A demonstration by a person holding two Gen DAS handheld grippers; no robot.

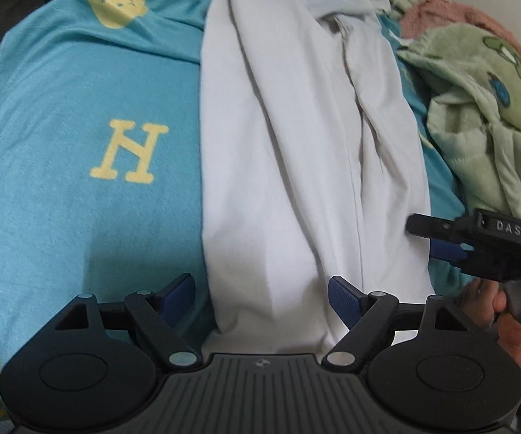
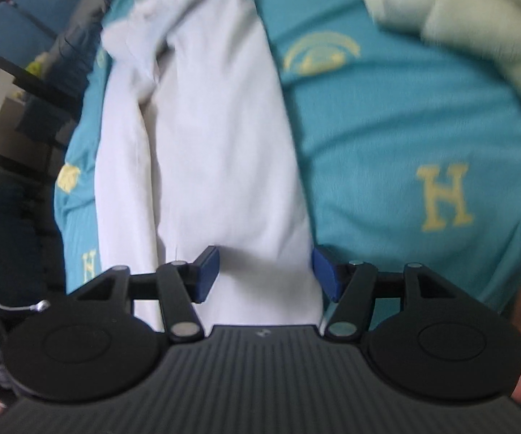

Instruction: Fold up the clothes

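A teal bedsheet printed with yellow letters lies leftmost. The left gripper hangs wide open, empty, over the near end of a long, rumpled white cotton garment lying lengthwise on the sheet. The right gripper is spread too, apparently empty, beside a crumpled green patterned blanket.

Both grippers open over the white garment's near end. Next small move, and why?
Probably lower both and pinch the near hem: the left gripper and right gripper straddle the white garment, a long strip lying on the teal blanket, neither gripping it.
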